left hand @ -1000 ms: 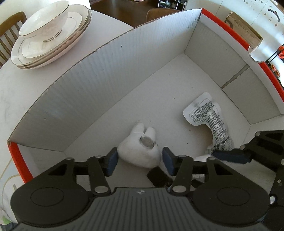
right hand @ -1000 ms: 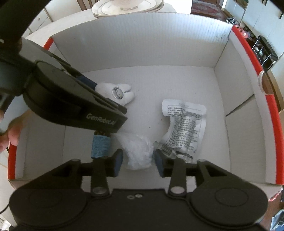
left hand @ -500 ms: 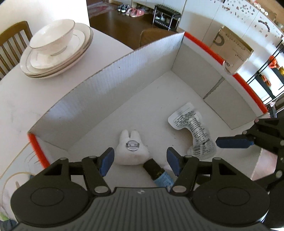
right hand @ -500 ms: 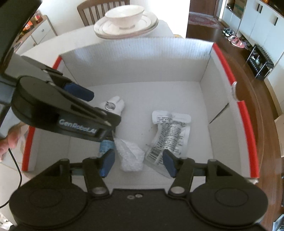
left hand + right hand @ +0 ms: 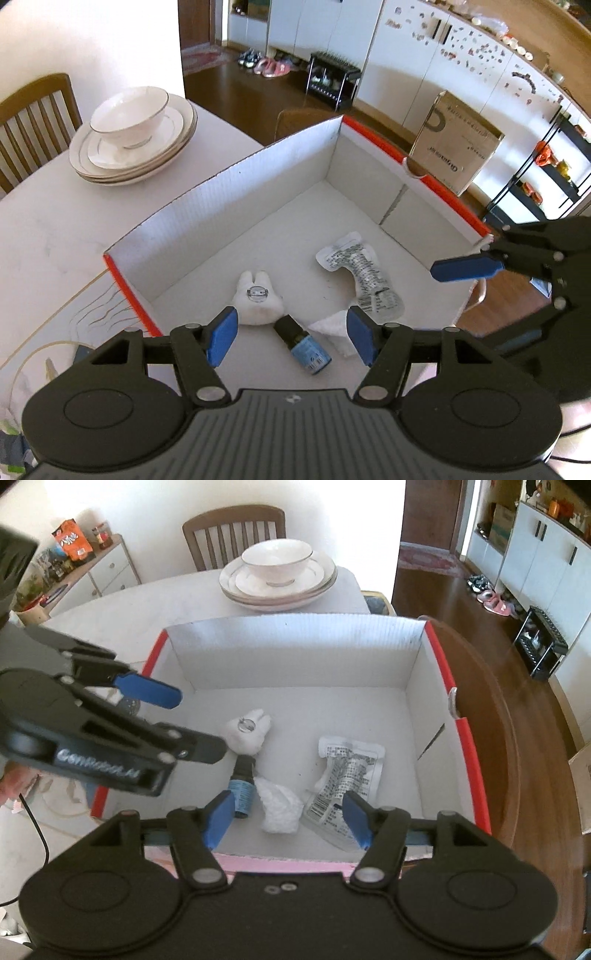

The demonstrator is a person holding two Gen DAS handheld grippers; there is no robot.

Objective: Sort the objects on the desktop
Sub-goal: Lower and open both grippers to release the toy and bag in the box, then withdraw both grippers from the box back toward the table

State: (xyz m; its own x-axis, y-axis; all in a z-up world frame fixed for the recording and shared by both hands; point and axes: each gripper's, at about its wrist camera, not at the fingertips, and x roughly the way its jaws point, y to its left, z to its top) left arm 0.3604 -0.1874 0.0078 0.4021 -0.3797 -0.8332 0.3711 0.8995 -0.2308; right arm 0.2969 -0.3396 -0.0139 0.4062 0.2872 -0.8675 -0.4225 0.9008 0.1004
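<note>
I hold both grippers above the open cardboard box (image 5: pixel 258 192), a white box with red-edged walls that stands on the pale tabletop (image 5: pixel 48 221). My left gripper (image 5: pixel 291 336) is released, its blue pads spread with nothing between them; through the gap I look down on the box floor. My right gripper (image 5: pixel 288 818) is also let go and its jaws are opening at this moment, with nothing pressed between the pads. Everything to be sorted lies loose on the floor of the box. The small white plush toy (image 5: pixel 258 299), with a round metal clip on its back, lies toward the left wall. Just beside it, touching its lower edge, the little dark bottle with a blue label (image 5: pixel 303 341) lies on its side. Next to the bottle, on the right, sits a crumpled white wad (image 5: pixel 279 808) of plastic or tissue; I cannot tell which. Right of that is the printed sachet (image 5: pixel 343 779), flat but curled, its barcode end near the wad. In the right wrist view my left gripper (image 5: pixel 147 692) reaches in from the left, above the box's left wall, and part of the hand (image 5: pixel 11 784) behind it shows at the edge. On the tabletop beyond the far wall of the box stands a stack of plates (image 5: pixel 277 587) with a bowl (image 5: pixel 277 563) on top, and a wooden chair (image 5: pixel 234 531) behind it.
</note>
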